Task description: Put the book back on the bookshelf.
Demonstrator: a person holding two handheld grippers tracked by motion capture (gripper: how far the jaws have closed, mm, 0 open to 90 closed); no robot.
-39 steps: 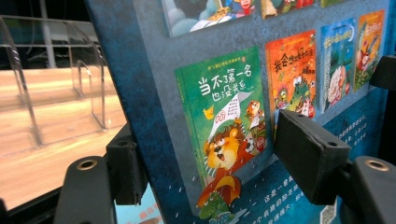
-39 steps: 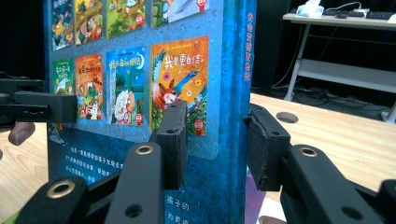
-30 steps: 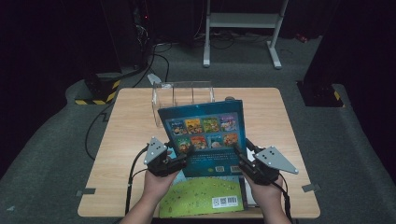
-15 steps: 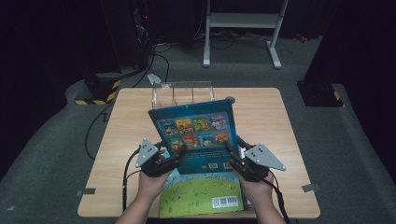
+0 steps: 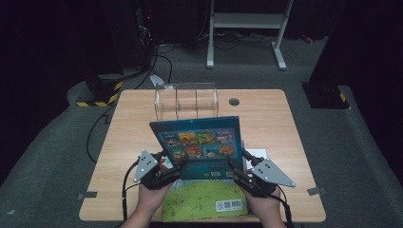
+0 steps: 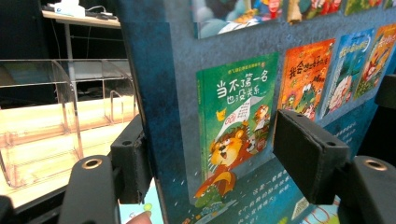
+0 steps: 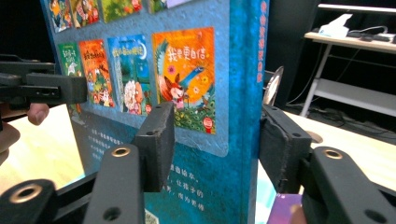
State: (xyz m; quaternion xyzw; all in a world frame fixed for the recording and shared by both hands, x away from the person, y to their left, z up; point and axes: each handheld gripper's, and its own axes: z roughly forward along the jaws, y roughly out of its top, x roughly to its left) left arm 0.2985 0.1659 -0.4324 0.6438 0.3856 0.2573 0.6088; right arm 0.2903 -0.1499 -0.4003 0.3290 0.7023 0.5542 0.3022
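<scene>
Green and glossy, a second book (image 5: 205, 205) lies flat at the near edge of the tabletop (image 5: 128, 142), barcode up, between the person's two hands. Above it a blue book (image 5: 199, 145) stands raised, back cover toward the person, with its rows of small cover pictures showing.

The left tongs (image 5: 177, 167) sit at its lower left edge. In the left gripper view the book's edge lies between the two black jaws; the left jaw is right at the edge, while the right one stands off the cover, so no firm pinch shows.

The right tongs (image 5: 236, 172) sit at the lower right corner. Their jaws have just been opening, and in the right gripper view they straddle the spine (image 7: 243, 93): the left jaw is close over the cover, the right one just beside the spine, and whether either presses I cannot tell.

Farther back, just beyond the blue book's top edge, a clear rack (image 5: 186, 100) with upright dividers stands on the tabletop. Beyond the tabletop lie grey carpet (image 5: 332, 142), cables and a white stand (image 5: 247, 28).
</scene>
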